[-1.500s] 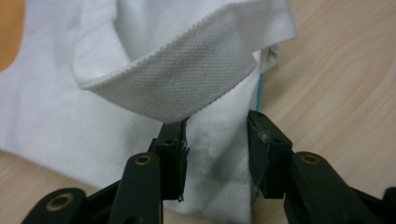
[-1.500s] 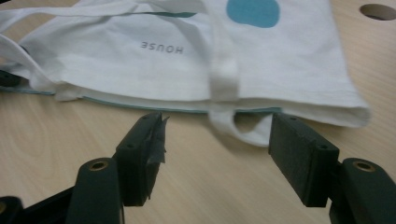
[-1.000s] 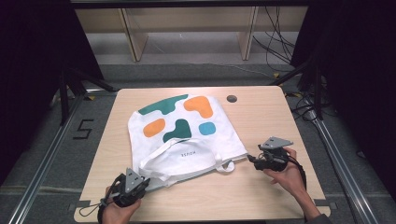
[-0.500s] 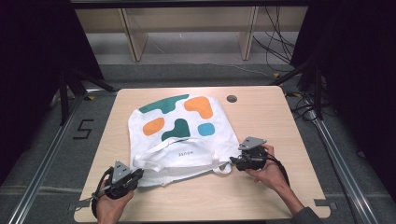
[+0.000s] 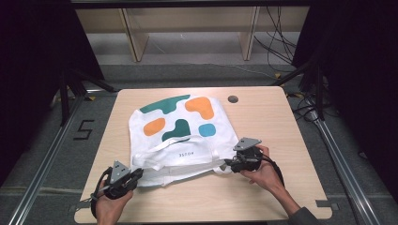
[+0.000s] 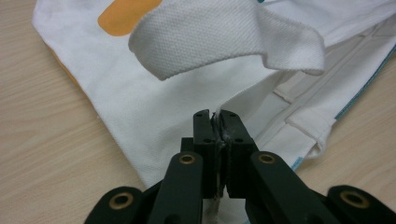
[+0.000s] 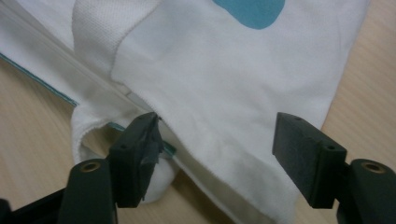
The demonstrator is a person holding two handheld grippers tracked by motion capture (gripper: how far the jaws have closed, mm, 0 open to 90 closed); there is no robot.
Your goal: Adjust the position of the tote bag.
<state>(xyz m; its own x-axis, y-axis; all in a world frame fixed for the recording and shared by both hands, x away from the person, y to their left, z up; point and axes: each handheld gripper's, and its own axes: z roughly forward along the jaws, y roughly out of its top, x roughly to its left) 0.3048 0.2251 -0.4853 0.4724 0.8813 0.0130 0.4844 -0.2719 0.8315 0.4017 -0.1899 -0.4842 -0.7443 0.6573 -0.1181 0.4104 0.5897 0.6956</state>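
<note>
Now the right hand-held gripper point(image 7: 217, 154) gapes at the tote bag point(image 5: 187, 136); the left hand-held gripper point(image 6: 217, 126) stays clamped on it.

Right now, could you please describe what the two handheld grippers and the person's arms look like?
Both the left gripper and the right gripper are black, each topped by a grey three-cornered plate and trailing a black cable. In the gripper views the jaws are black blocks on arms with brass-coloured rivets. A dark grey sleeve shows on the right forearm.
</note>
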